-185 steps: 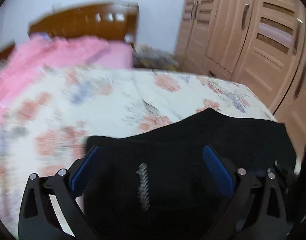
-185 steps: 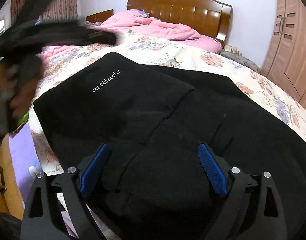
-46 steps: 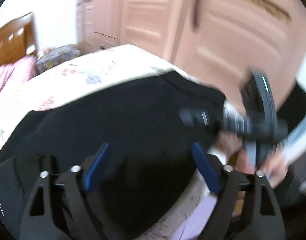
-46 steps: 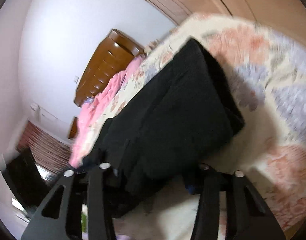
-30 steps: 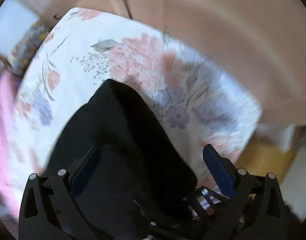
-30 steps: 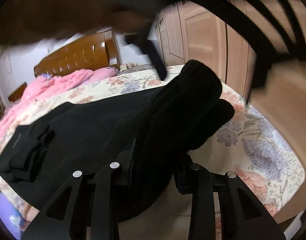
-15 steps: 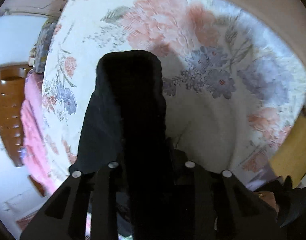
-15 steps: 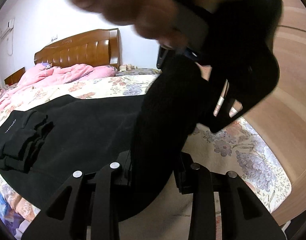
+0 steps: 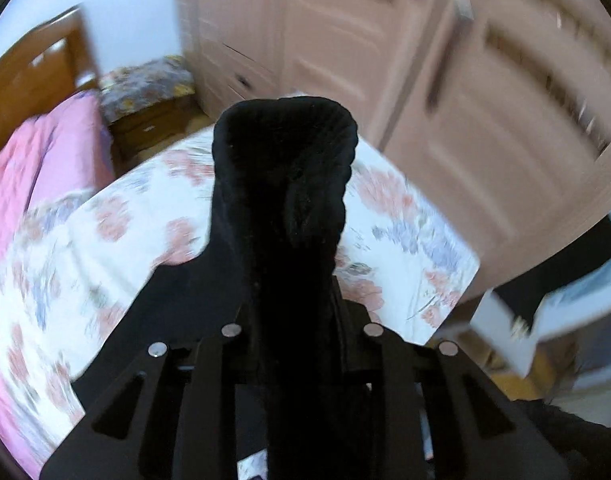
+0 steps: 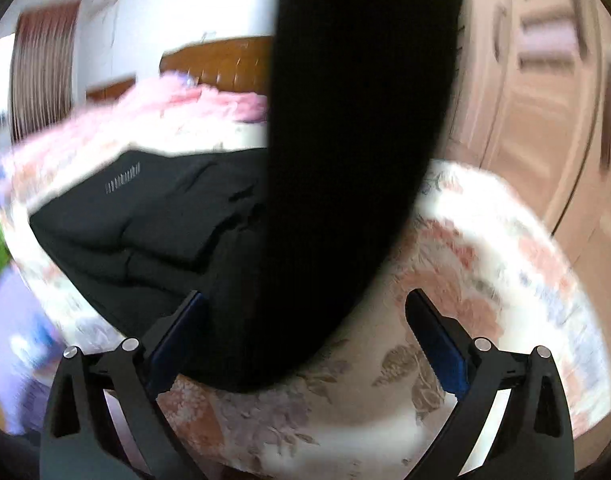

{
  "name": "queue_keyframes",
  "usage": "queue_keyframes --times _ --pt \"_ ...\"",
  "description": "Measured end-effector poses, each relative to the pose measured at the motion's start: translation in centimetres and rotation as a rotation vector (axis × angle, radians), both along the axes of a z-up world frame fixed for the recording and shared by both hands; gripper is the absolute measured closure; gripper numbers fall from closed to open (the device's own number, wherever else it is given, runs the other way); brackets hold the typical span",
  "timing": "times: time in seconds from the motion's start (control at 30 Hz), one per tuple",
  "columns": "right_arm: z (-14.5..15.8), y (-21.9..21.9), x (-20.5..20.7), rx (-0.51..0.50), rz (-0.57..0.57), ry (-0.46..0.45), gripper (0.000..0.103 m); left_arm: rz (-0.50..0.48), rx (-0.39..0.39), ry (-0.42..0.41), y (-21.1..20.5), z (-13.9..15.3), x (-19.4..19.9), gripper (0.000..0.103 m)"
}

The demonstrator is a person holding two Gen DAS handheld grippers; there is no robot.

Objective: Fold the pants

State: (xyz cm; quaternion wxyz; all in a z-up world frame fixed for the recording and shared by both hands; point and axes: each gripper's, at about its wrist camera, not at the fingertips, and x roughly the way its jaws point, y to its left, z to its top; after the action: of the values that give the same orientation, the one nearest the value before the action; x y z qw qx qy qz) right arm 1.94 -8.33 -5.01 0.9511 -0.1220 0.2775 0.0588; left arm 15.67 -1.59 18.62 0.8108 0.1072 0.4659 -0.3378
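Since a second ago the left gripper [image 9: 297, 320] has pinched the pants [image 9: 281, 184] and lifted; right gripper [image 10: 305, 344] is opening, clear of cloth. Step: folding legs over. Next: lay hem at waistband squarely.

Bed surface and items resting on it

The bed [image 10: 485, 280] carries a floral sheet [image 9: 117, 248]. 1 pair of black pants [image 10: 145, 216] lies partly flat on the sheet. A pink quilt [image 10: 177, 108] lies bunched near the wooden headboard [image 10: 225, 64].
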Motion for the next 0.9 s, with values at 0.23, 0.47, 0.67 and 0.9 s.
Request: queue_keyframes --times 0.23,0.47,0.67,0.9 --pt "-0.6 4.1 1.2 -0.156 -0.012 -0.064 0.006 0.244 -0.29 0.108 23.9 -7.2 0.5 0.08" --pt "-1.6 4.9 1.4 -0.259 0.021 -0.055 0.006 0.429 -0.565 0.284 33.6 -23.7 0.6 0.08" --pt "-1.0 6.3 0.3 -0.315 0.009 -0.087 0.006 0.402 -0.642 0.166 33.4 -20.6 -1.0 0.082" --pt "-0.9 7.2 -0.4 -0.308 0.076 -0.068 0.006 0.448 -0.532 0.209 34.7 -21.6 0.5 0.078"
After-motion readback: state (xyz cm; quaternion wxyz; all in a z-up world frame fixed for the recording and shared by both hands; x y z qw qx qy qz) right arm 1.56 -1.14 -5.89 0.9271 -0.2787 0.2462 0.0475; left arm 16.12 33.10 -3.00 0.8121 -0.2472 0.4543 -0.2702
